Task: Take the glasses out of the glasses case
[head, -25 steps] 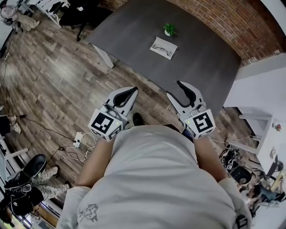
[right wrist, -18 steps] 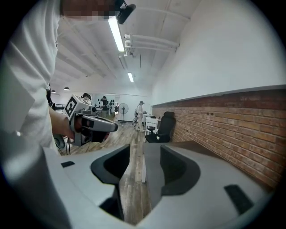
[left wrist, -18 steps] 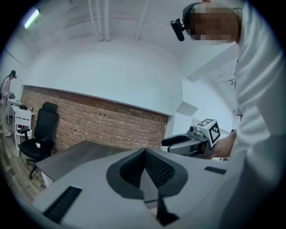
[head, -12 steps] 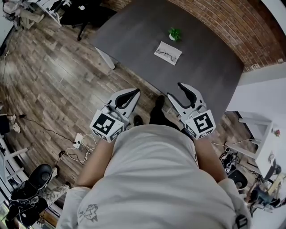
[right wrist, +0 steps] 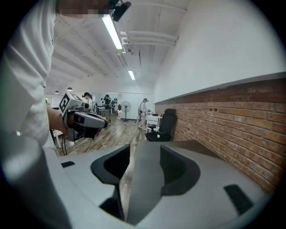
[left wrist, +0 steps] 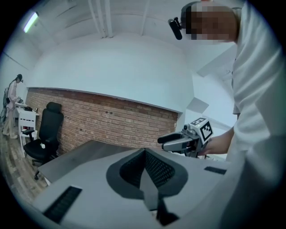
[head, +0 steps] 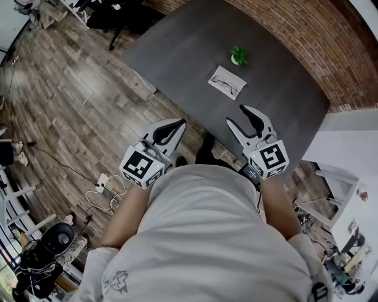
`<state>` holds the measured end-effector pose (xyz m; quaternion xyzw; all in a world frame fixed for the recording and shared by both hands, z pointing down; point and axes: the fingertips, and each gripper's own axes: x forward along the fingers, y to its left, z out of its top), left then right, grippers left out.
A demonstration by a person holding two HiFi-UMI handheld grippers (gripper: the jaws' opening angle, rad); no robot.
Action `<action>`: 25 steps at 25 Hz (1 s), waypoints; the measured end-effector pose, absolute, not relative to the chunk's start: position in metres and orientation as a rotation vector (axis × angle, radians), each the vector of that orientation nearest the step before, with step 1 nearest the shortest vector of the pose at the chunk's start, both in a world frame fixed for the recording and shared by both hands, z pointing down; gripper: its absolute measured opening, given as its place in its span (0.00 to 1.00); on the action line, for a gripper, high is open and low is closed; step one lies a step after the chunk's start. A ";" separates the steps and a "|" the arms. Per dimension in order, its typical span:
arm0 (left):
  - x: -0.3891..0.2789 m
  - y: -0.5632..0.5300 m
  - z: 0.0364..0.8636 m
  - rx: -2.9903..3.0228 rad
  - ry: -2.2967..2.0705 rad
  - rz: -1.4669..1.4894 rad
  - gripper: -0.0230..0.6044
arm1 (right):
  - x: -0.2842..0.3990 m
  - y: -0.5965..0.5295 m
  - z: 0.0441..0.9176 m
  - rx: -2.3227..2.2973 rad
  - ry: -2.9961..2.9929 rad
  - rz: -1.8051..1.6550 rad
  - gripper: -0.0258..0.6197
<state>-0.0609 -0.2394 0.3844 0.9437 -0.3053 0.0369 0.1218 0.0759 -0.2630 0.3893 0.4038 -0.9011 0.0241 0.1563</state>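
A flat white glasses case [head: 227, 82] lies on the dark grey table [head: 183, 47], with a pair of thin dark-framed glasses [head: 226, 84] resting on it. Both grippers hang in front of my body, short of the table's near edge and well away from the case. My left gripper [head: 178, 122] is shut and holds nothing; its jaws meet along one line in the left gripper view [left wrist: 144, 154]. My right gripper [head: 237, 115] is open a little and is empty; floor shows through the narrow gap in the right gripper view [right wrist: 127, 156].
A small green potted plant [head: 238, 56] stands just beyond the case. A brick wall [head: 307, 41] runs behind the table. A black office chair [head: 118, 12] stands at the far left, a white cabinet [head: 354, 147] to the right, and cables [head: 106, 186] lie on the wooden floor.
The table, case and plant have slid lower and rightwards in the head view as I come closer. Both grippers keep the same pose and the same jaw states.
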 end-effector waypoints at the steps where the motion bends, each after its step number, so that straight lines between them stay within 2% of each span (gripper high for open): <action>1: -0.058 -0.245 0.386 2.749 -0.894 0.115 0.05 | 0.079 -0.272 0.393 1.144 -2.576 0.080 0.38; 12: -0.023 -0.302 0.420 2.662 -0.907 0.177 0.05 | 0.113 -0.348 0.462 0.967 -2.483 0.208 0.32; 17: -0.003 -0.321 0.435 2.632 -0.900 0.208 0.05 | 0.130 -0.377 0.490 0.927 -2.445 0.214 0.23; 25: 0.007 -0.346 0.479 2.574 -0.880 0.287 0.05 | 0.135 -0.416 0.560 0.823 -2.364 0.275 0.17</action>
